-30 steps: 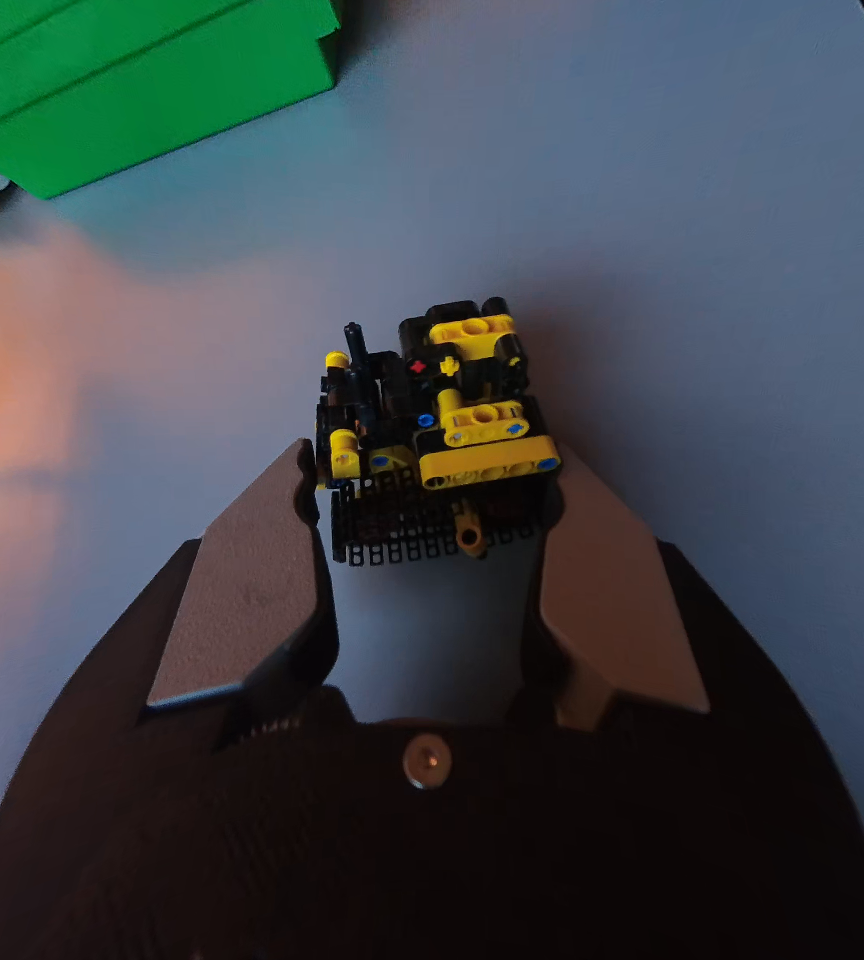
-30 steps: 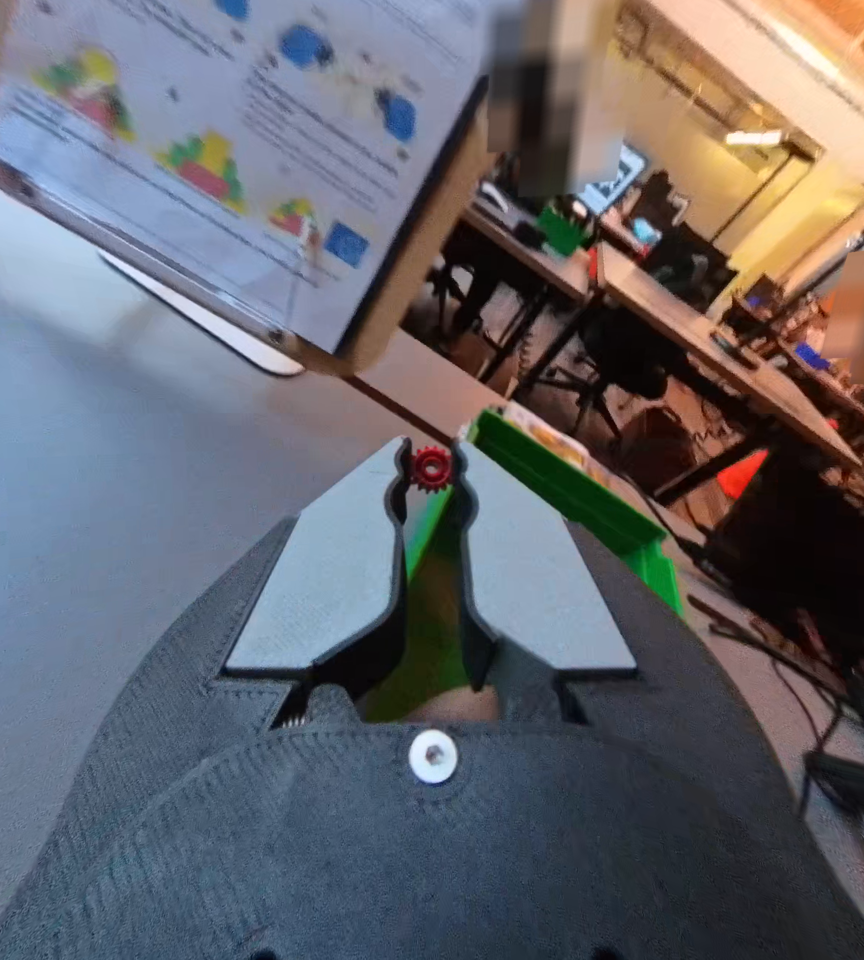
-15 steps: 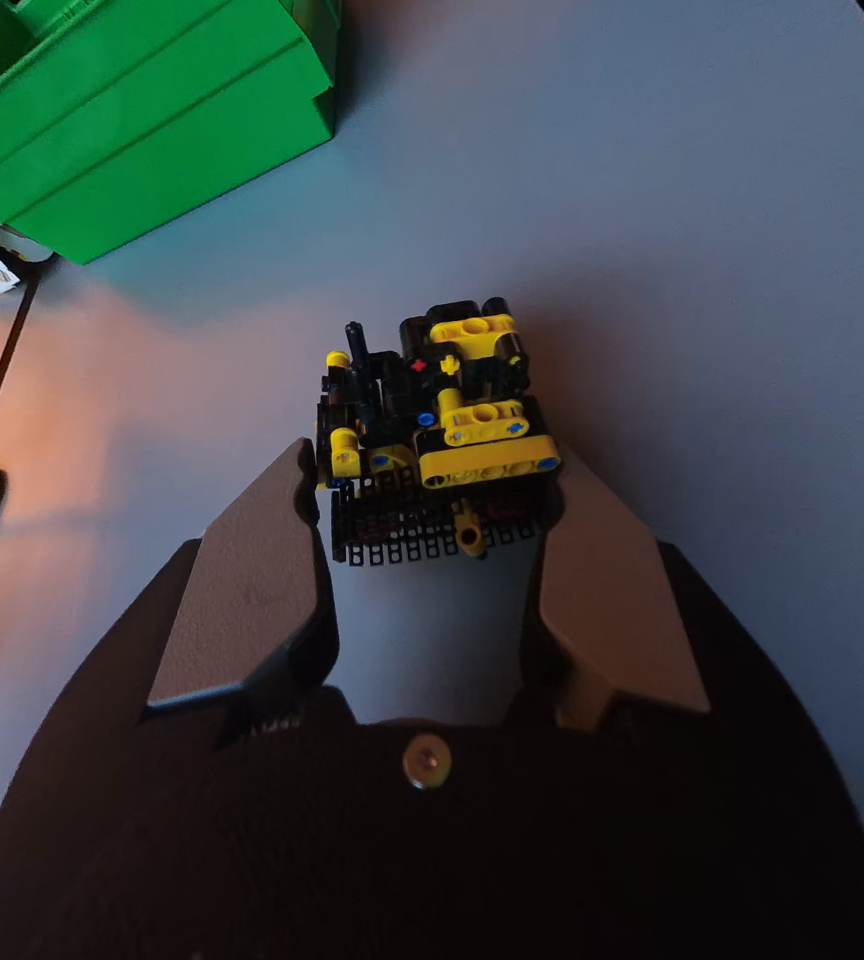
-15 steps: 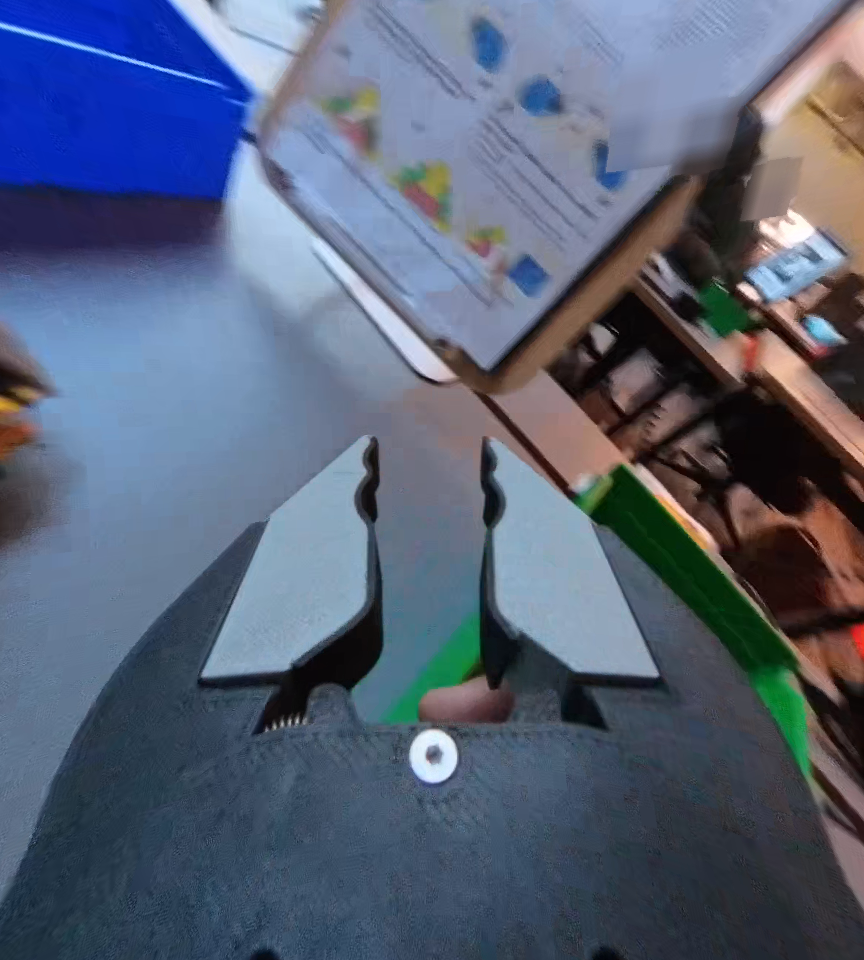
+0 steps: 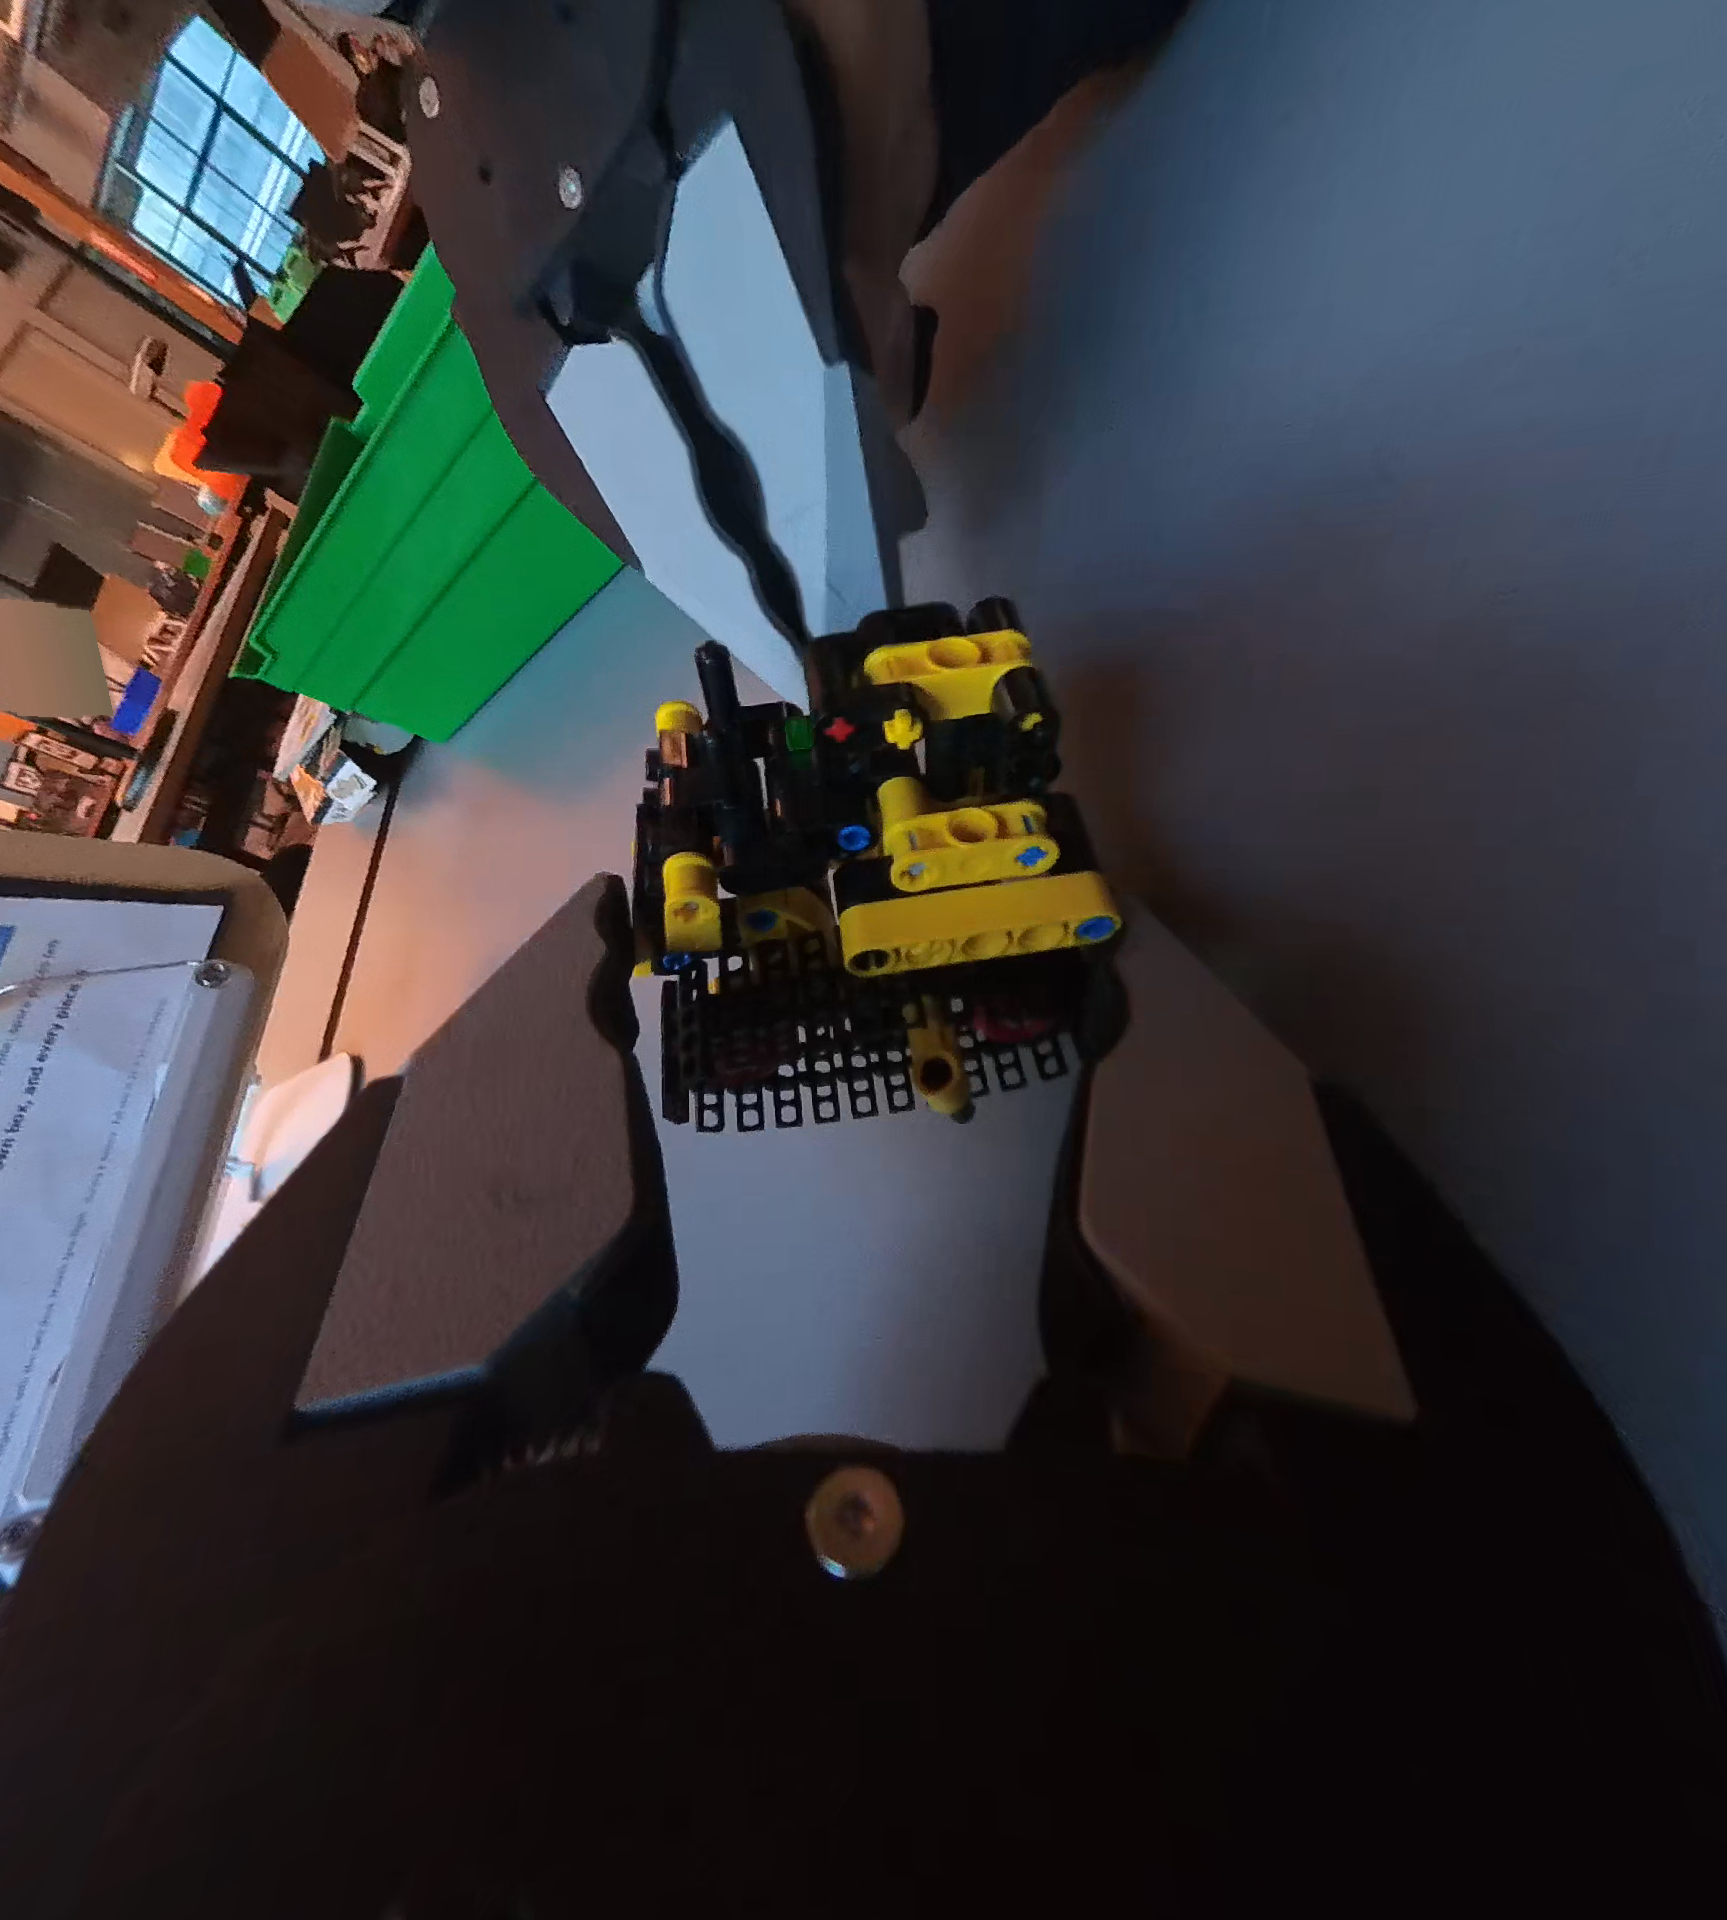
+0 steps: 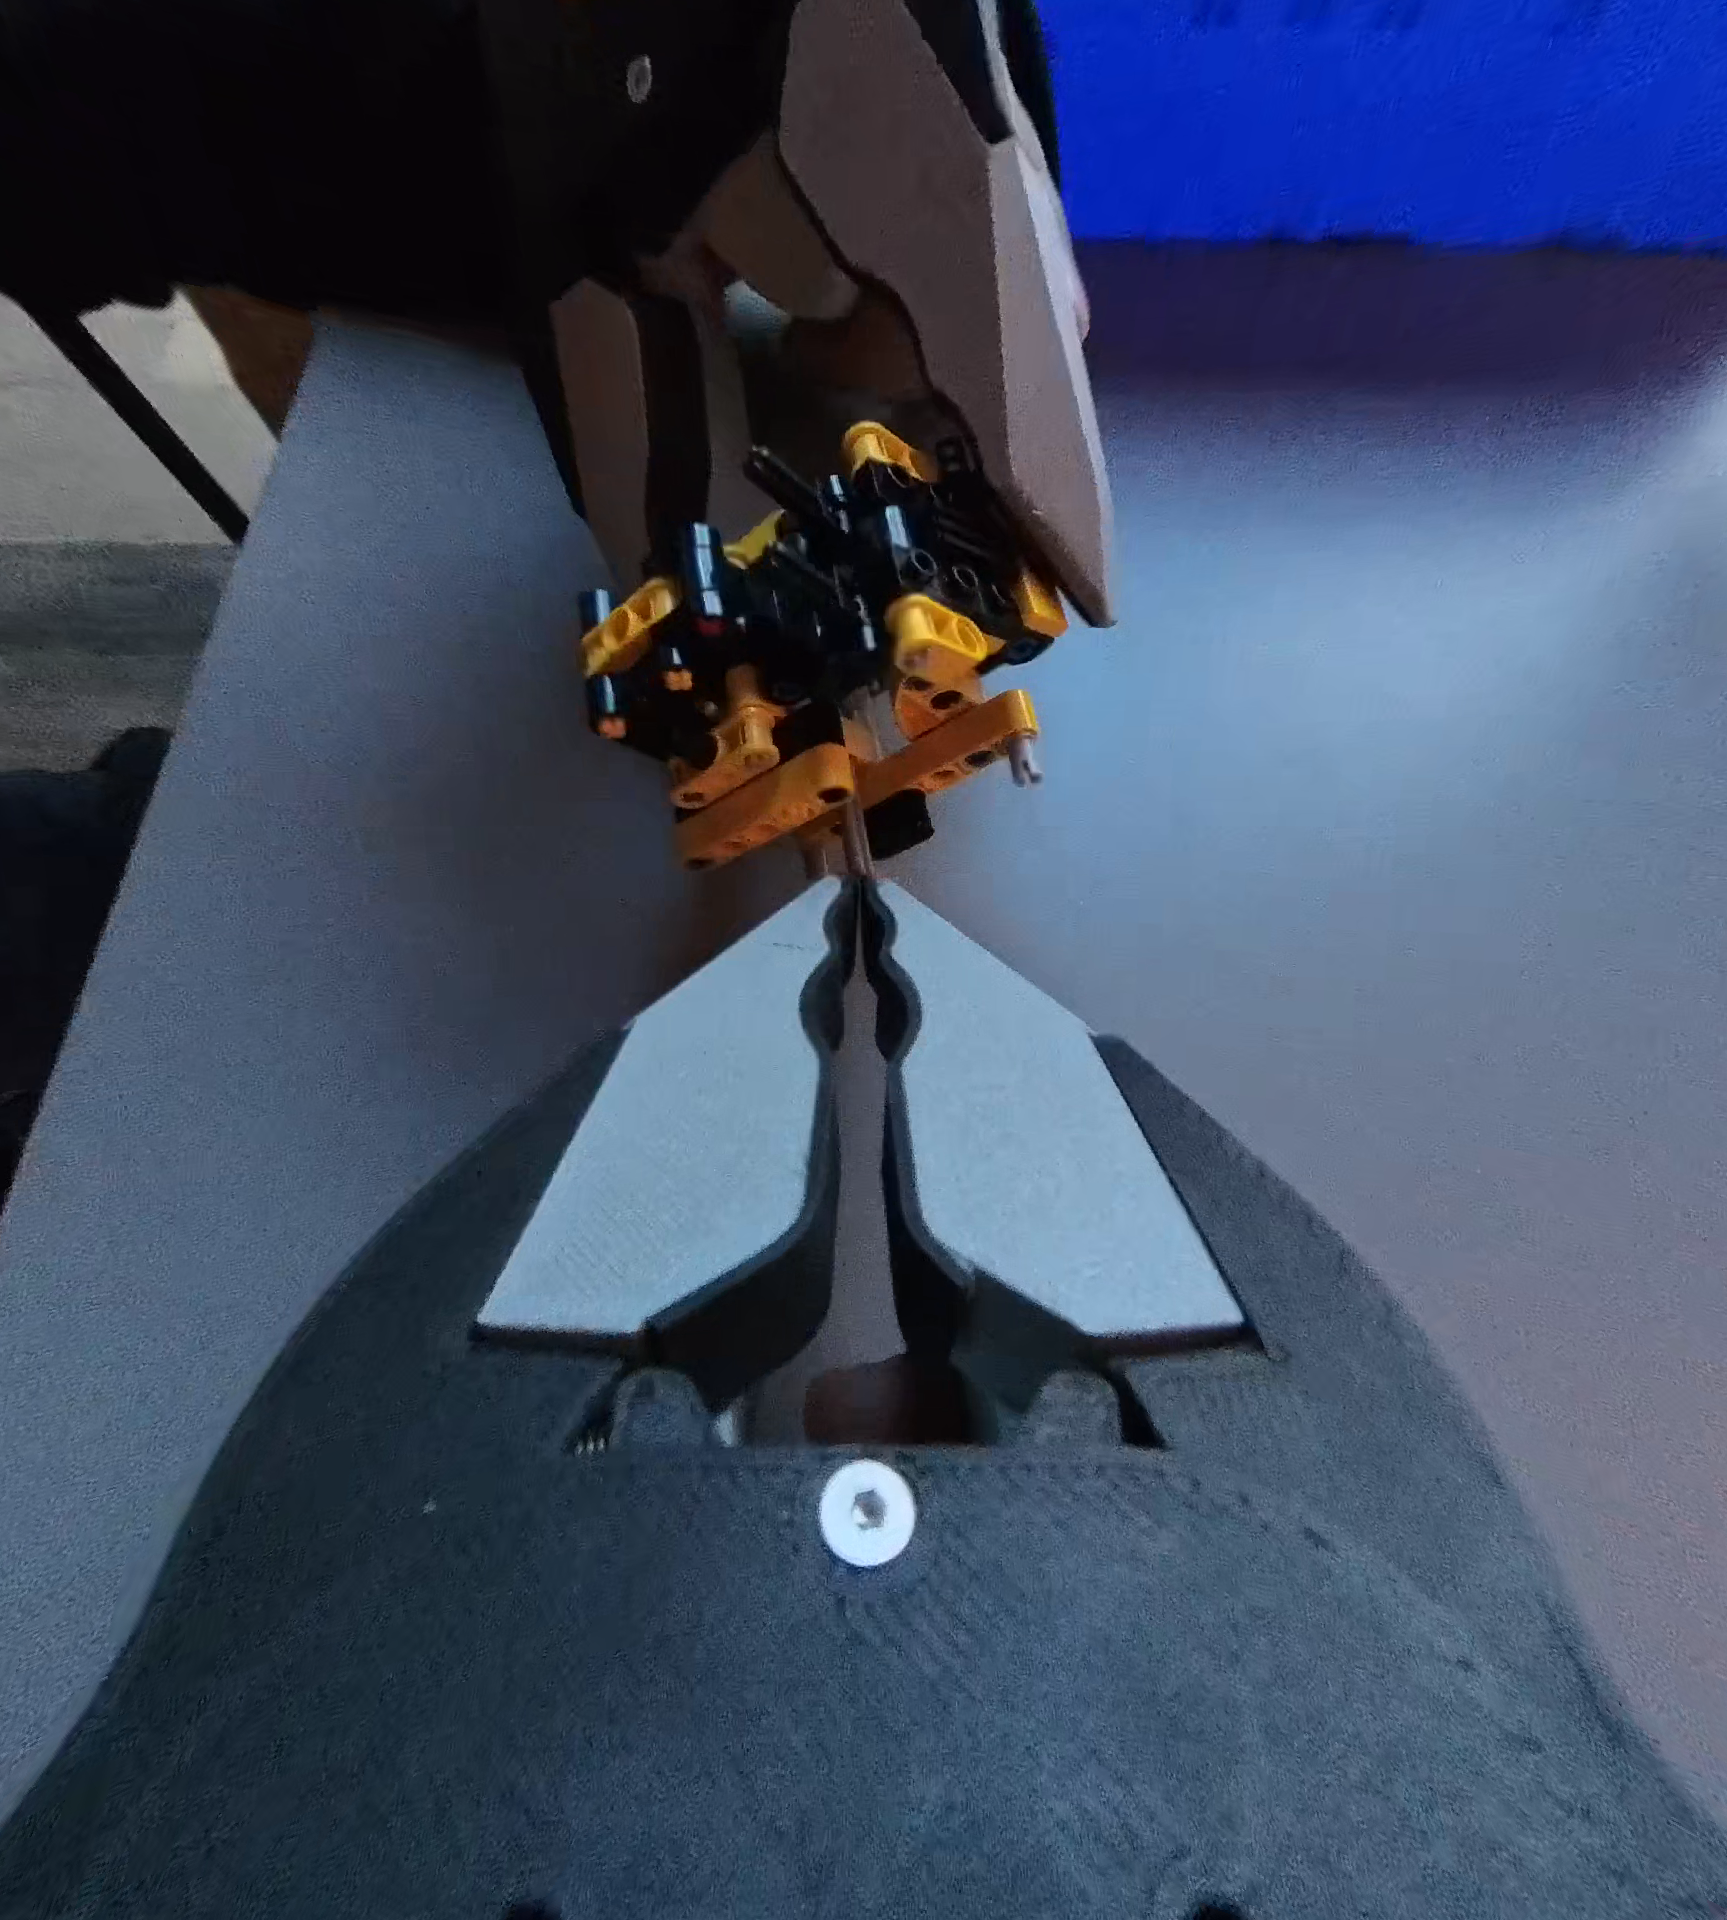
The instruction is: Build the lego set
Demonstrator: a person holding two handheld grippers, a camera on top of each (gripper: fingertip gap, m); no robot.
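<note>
The yellow and black lego model (image 5: 963, 925) with a black grille sits between the fingers of my left gripper (image 5: 859, 935), which is shut on it and holds it above the grey table (image 5: 1461, 520). My right gripper (image 6: 854, 894) is shut, and its tips touch thin pale pins sticking out of the model (image 6: 786, 613). I cannot tell if it grips one. The right gripper also shows in the left wrist view (image 5: 797, 634), with its tip at the model's far end. The left gripper shows in the right wrist view (image 6: 859, 592), above the model.
A green bin (image 5: 423, 540) stands on the table to the left of the model. An instruction sheet in a clear stand (image 5: 59, 1143) is at the near left. A blue box (image 6: 1410, 125) stands at the back. The table's edge (image 6: 246, 520) runs along the left.
My right gripper held a red gear, then opened empty, and is now shut with its tip at the model. My left gripper has tilted and turned with the model in it.
</note>
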